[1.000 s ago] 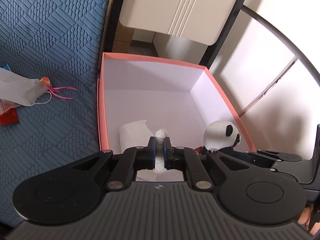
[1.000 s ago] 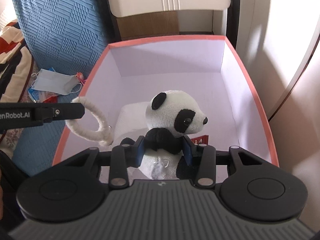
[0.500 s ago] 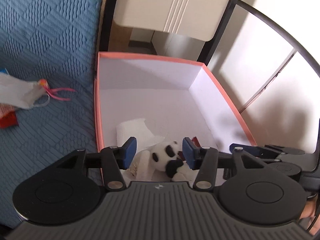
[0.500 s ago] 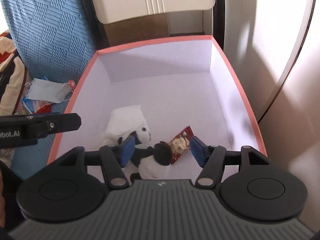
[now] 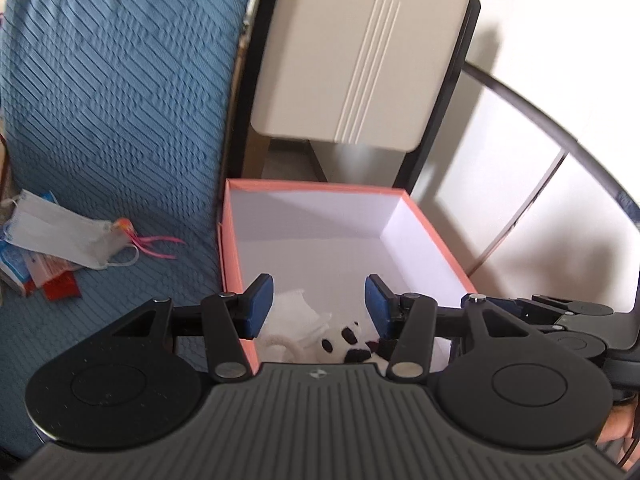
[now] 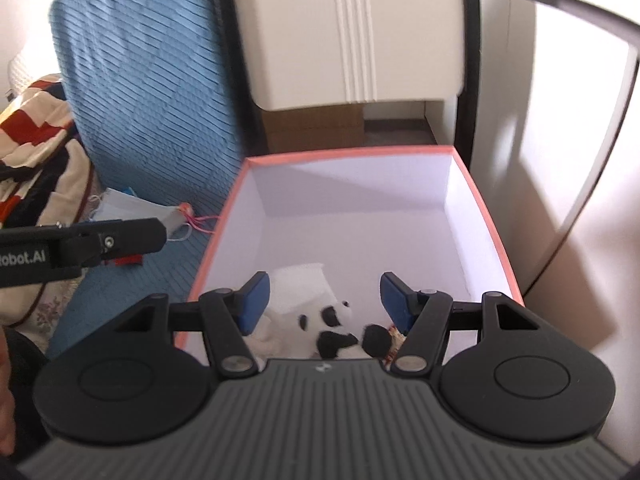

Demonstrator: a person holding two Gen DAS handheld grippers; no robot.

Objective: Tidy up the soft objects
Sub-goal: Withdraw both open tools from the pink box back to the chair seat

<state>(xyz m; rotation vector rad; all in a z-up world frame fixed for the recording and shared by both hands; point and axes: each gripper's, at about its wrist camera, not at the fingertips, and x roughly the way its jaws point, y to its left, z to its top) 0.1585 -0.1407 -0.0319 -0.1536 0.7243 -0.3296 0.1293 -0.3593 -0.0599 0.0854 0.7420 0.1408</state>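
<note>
A pink-rimmed box [image 5: 229, 240] [image 6: 498, 240] with a white inside stands beside the blue cover. On its floor at the near end lie a panda plush [image 5: 348, 342] [image 6: 328, 326], a fuzzy white looped strap [image 5: 284, 344] and a white cloth [image 5: 298, 310] [image 6: 300, 284]. My left gripper [image 5: 318, 304] hangs open above the box's near end, its blue pads apart with nothing between them. My right gripper [image 6: 324, 300] is open too, above the panda, and touches nothing. The left gripper's black finger [image 6: 120, 240] shows at the left of the right wrist view.
A blue quilted cover [image 5: 112, 100] lies left of the box, with a face mask [image 5: 68, 236] [image 6: 136, 210], pink strings [image 5: 156, 244] and small packets [image 5: 36, 276] on it. A beige panel [image 5: 360, 52] stands behind the box. A patterned blanket [image 6: 36, 136] lies far left.
The left gripper let go of the fuzzy strap and the right let go of the panda; both dropped into the box. Both grippers have opened and then risen away from the box.
</note>
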